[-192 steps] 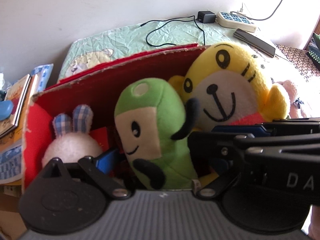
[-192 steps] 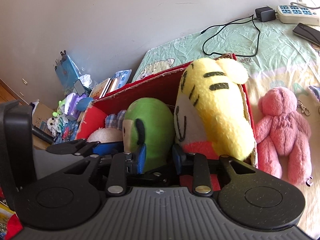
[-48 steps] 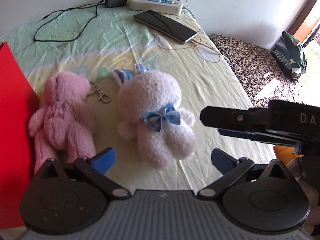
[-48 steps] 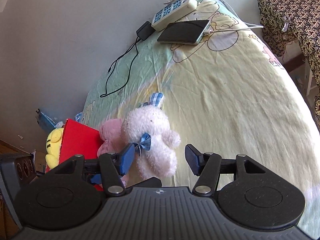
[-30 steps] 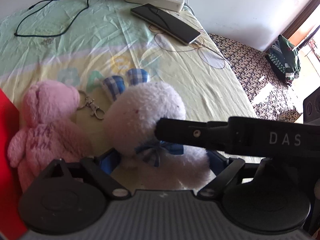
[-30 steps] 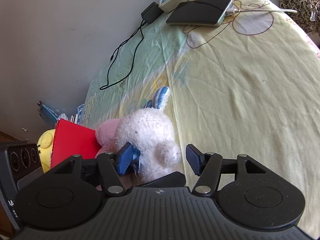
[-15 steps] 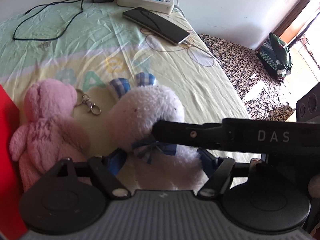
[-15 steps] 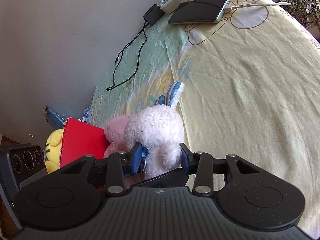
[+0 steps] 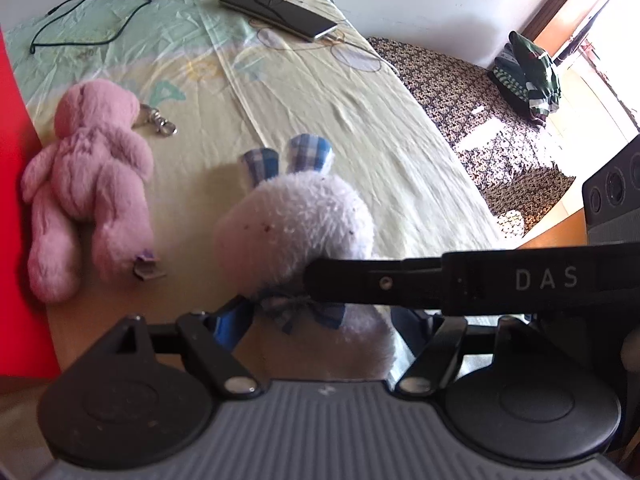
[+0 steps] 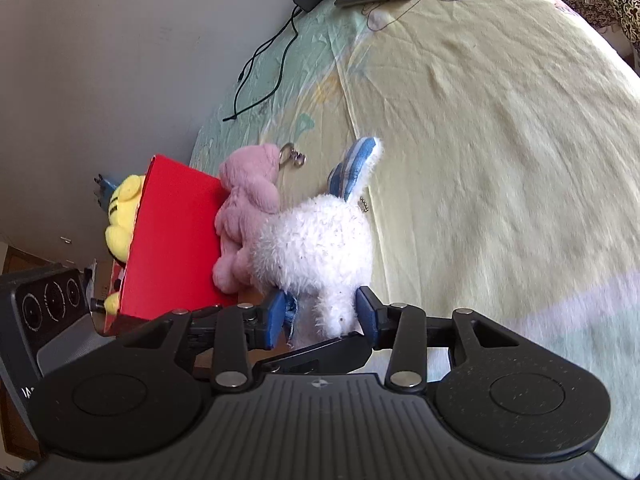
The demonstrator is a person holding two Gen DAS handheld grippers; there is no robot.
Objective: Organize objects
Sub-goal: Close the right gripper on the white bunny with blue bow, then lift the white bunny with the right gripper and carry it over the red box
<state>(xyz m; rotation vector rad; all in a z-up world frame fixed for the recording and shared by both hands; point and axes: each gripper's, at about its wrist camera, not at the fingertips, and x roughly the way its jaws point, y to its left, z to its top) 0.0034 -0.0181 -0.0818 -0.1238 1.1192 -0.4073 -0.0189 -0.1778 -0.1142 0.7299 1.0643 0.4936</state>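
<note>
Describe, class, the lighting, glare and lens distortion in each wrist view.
Left wrist view: sunlight blows out the doorway at upper right; the pink bear looks slightly soft.
Right wrist view: the fisheye bends the bed sheet into a dome; the white bunny is evenly lit; the wall sits in shade.

White rabbit (image 10: 316, 240) fluffy long-pile plush, ears (image 9: 288, 158) smooth checked woven cloth, small metal bead chain at ear base; pink bear (image 9: 90, 184) shorter matted plush, shiny metal clasp (image 9: 158, 122) at head; bed sheet (image 10: 480, 140) thin creased cloth, matt; red box (image 10: 172, 248) matt card, smooth face; right gripper (image 10: 320, 316) matt black plastic, blue pads (image 10: 276, 316) smooth, bright metal pivot pins; left gripper (image 9: 316, 328) same matt black plastic, ribbed grey housing; phone (image 9: 278, 12) glossy glass face.
</note>
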